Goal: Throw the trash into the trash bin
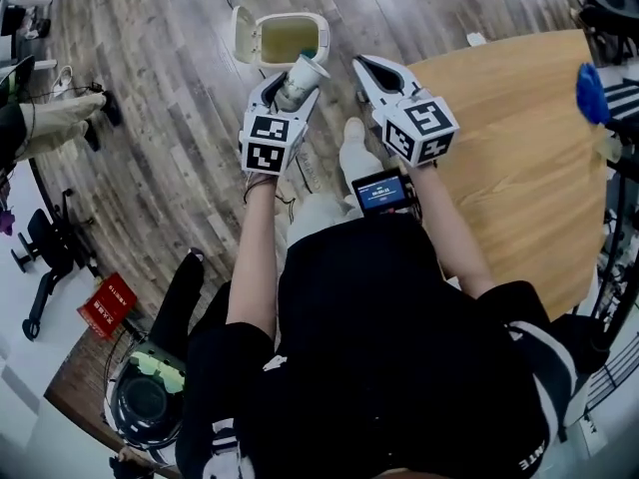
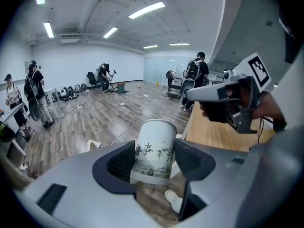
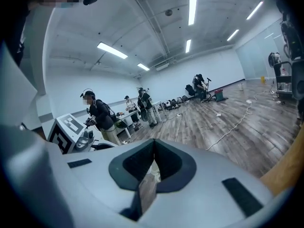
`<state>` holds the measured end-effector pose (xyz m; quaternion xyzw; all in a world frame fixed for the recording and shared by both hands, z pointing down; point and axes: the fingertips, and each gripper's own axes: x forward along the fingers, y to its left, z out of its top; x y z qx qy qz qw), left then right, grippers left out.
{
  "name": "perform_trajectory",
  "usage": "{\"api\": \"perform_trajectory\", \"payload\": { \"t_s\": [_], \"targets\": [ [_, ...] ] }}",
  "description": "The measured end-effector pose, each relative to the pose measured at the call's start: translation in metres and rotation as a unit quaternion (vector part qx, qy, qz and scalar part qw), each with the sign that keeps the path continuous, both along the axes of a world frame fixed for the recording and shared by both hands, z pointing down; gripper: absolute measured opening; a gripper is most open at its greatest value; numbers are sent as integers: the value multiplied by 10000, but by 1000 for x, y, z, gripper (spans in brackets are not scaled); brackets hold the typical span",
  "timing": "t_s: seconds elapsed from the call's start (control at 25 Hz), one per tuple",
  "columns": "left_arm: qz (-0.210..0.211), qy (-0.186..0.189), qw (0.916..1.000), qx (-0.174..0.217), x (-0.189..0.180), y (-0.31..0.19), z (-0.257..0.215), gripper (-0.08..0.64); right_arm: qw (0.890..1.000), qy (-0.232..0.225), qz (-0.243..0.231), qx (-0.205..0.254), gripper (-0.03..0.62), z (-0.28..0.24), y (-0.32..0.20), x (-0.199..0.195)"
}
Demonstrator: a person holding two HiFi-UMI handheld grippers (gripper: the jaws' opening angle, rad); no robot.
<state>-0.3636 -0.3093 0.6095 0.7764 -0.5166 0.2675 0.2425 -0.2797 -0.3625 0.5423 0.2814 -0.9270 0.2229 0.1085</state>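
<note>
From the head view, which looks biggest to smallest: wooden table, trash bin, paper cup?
1. wooden table, largest by far
2. trash bin
3. paper cup, smallest, even though it is held nearer the camera than the bin

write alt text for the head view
A person's left tool grips a paper cup close to an open trash bin on the wood floor. The right tool, shut and empty, is beside it by the edge of a wooden table.

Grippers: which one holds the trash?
The left gripper, fingers clamped on the white printed paper cup; the right gripper is shut and empty.
</note>
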Motion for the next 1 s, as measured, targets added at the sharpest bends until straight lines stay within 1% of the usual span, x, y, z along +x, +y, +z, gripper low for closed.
{"api": "perform_trajectory", "payload": {
  "t_s": [0.08,0.16,0.4,0.44,0.56,0.68,0.76,0.88,1.0],
  "targets": [
    [-8,-32,10000,-66,-11,-17,10,273,9998,19,150,-119,-2,14,-23,-1],
    [-63,6,9999,-140,-21,-25,18,273,9994,135,218,-247,-2,26,-34,-5],
    [-160,218,9987,-442,-60,-51,54,273,9975,378,-97,-589,-2,62,-41,-51],
    [-134,225,9984,-506,-66,-59,62,273,9974,374,-132,-595,-2,66,-46,-60],
    [65,192,9972,-719,-81,-77,90,273,9979,168,-197,-597,-2,68,-62,-88],
    [200,217,9946,-995,-91,-85,124,273,9977,200,-103,-636,-2,74,-73,-104],
    [215,195,9942,-1034,-103,-100,151,273,9978,202,-40,-633,-2,83,-83,-115],
    [244,180,9955,-901,-114,-127,206,273,9974,181,-2,-694,-2,114,-90,-129],
    [376,318,9925,-1117,-109,-134,260,273,9954,230,-25,-931,-2,155,-81,-138]
  ]
}}
